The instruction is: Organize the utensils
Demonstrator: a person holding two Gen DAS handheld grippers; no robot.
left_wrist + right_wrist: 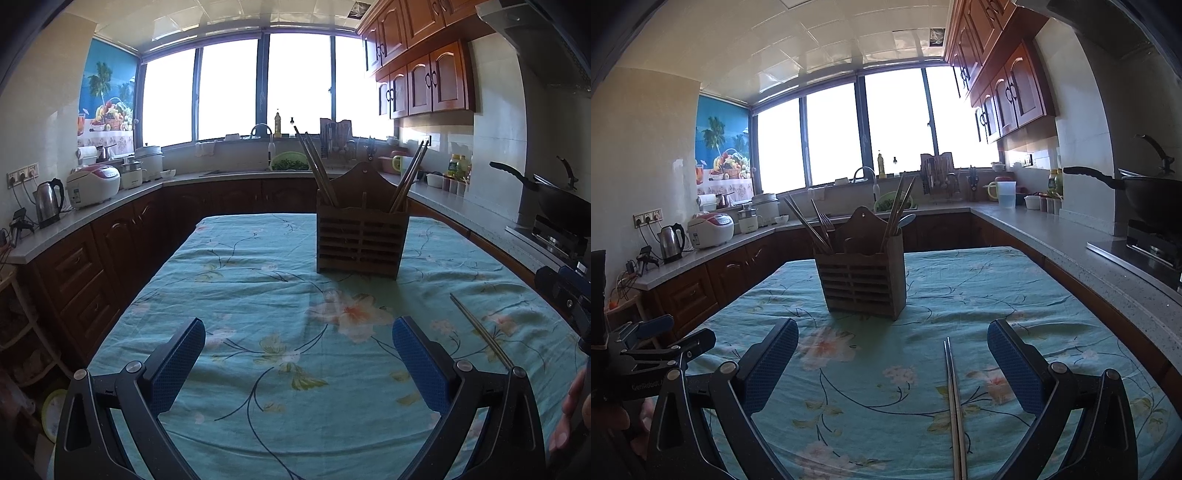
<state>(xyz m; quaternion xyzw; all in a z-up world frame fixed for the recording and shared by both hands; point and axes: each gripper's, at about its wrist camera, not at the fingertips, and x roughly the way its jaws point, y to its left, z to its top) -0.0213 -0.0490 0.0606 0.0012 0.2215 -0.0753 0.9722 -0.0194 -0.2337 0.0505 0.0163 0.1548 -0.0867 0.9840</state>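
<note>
Floral tablecloth (1015,295) covers the table. Nearest, left gripper (299,354) and right gripper (892,356) hover spread wide, empty. Metal chopsticks (955,406) lie before the wooden utensil holder (862,286), between the right gripper's fingers, untouched.

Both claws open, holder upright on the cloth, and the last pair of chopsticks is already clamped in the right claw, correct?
Not clamped. The right wrist view shows the chopsticks lying flat on the tablecloth between the open fingers of the right claw, untouched. The left claw is open, and the holder stands upright.
</note>
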